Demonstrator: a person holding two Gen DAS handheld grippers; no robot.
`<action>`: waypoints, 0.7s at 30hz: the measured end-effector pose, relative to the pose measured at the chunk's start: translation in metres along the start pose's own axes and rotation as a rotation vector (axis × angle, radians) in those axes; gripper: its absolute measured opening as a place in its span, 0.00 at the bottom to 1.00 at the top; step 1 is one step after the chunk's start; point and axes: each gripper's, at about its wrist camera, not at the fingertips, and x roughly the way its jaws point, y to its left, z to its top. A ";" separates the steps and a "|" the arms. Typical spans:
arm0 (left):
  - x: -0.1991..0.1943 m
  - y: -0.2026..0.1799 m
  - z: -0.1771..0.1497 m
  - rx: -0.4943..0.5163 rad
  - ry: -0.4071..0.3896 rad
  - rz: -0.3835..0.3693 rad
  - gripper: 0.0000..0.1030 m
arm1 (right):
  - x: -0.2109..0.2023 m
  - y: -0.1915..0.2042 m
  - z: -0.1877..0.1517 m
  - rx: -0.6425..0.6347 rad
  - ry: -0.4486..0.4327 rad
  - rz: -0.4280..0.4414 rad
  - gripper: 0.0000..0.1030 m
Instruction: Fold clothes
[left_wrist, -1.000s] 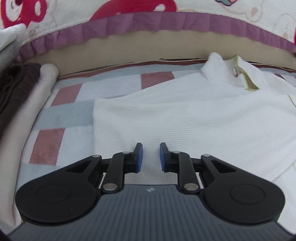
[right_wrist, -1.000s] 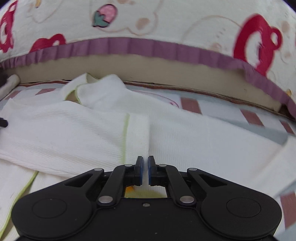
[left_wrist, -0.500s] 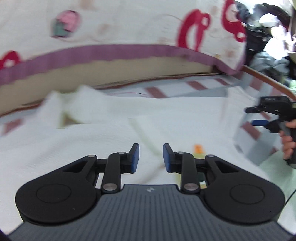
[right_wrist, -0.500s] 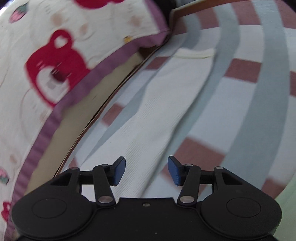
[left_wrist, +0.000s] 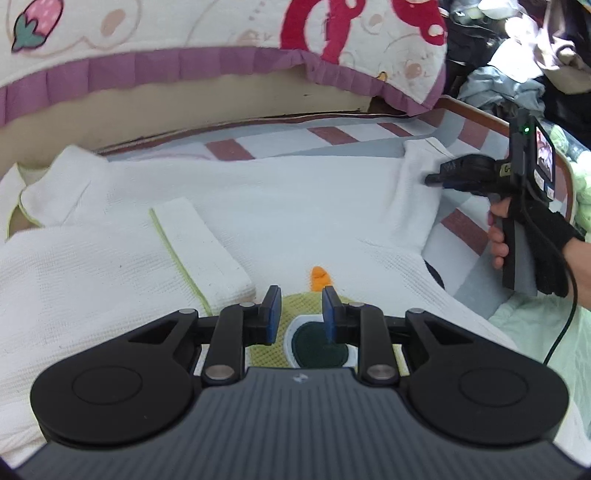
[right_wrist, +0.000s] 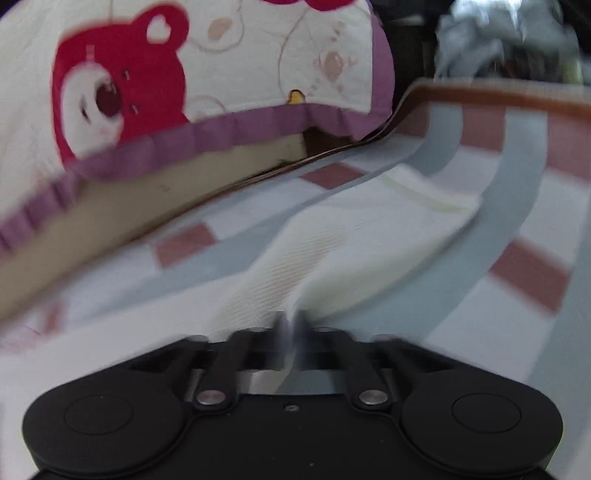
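Left wrist view: the left tool (left_wrist: 297, 310) is hovering with its blue pads parted and nothing between them, low over the white garment (left_wrist: 295, 206) that is lying spread across the striped bed (left_wrist: 332, 134); half a second ago this camera was blurred in a swing, and it is now settling over the green and orange patch (left_wrist: 317, 280) on the chest; one sleeve (left_wrist: 199, 240) is already lying folded in over the body, so the fold is looking partly made; the right tool (left_wrist: 439, 177) is reaching onto the far sleeve, its tips too dark and small to read here; the garment's near hem is being cut off by the tool body.

Right wrist view: the right tool (right_wrist: 291, 325) was gaping over the sleeve half a second ago, and its fingers are now standing drawn together on a ridge of the white sleeve (right_wrist: 369, 236); I am judging it clenched on that cloth, ready to carry the sleeve inward, though motion blur is smearing the pads; the quilt (right_wrist: 184, 74) is looming behind.
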 end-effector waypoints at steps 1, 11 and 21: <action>-0.003 0.003 0.001 -0.023 -0.023 0.006 0.23 | -0.011 0.007 0.002 -0.003 -0.041 0.018 0.05; -0.060 0.059 -0.006 -0.319 -0.122 0.194 0.27 | -0.107 0.125 0.011 -0.007 -0.151 0.539 0.05; -0.095 0.068 -0.033 -0.261 -0.060 0.496 0.34 | -0.161 0.220 -0.096 -0.640 0.128 0.810 0.29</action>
